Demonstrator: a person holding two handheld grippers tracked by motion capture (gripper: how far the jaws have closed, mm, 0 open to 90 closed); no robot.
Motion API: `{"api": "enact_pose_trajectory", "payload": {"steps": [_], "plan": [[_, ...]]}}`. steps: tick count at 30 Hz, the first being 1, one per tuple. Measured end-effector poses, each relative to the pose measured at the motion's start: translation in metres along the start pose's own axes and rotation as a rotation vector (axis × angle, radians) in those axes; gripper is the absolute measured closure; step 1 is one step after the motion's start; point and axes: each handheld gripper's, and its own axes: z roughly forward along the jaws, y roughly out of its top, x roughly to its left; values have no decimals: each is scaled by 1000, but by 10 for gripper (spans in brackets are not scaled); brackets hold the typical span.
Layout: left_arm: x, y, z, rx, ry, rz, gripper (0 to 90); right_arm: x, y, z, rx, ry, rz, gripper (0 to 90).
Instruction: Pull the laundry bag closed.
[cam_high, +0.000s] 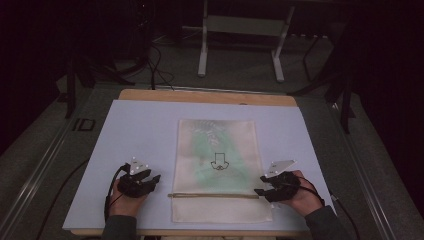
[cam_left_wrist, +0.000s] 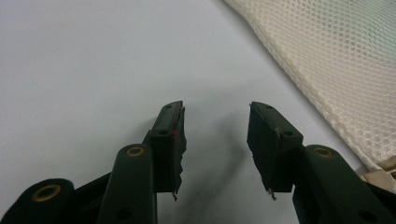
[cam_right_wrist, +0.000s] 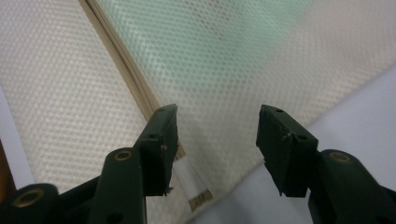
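From the high view, a flat cream mesh zip bag (cam_high: 218, 167) with something pale green inside lies on the pale blue sheet covering the wooden counter (cam_high: 150, 131). The left tool (cam_high: 151, 181) sits just off the bag's left edge, and the right tool (cam_high: 260, 191) sits at the bag's right edge, level with the tan zipper strip (cam_high: 215, 195) that runs across the bag between the two tools. A small black outline mark (cam_high: 218, 161) is printed at the bag's middle; it looks like a drawn symbol, and no letters can be read.

The left gripper view adds what the high view cannot: the left tool (cam_left_wrist: 216, 126) stands wide, jaws well apart over bare blue sheet, with the bag's honeycomb weave (cam_left_wrist: 336, 60) ahead and to its right, untouched.

The right gripper view shows the right tool (cam_right_wrist: 217, 128) equally wide, holding nothing, hanging over the mesh (cam_right_wrist: 224, 60) itself. The zipper strip (cam_right_wrist: 126, 65) runs diagonally ahead and passes under its left jaw, the strip's end just below that jaw at the bag's edge. The green tint shows through the weave ahead of the tool.
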Motion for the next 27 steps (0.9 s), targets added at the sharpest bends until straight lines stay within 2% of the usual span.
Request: {"api": "enact_pose_trajectory", "payload": {"steps": [10, 27], "plan": [[-1, 0, 0, 1, -7, -2, 551, 7, 13, 9, -4, 35, -26, 482], [-3, 0, 0, -2, -19, 1, 552, 19, 32, 20, 1, 84, -96, 485]]}}
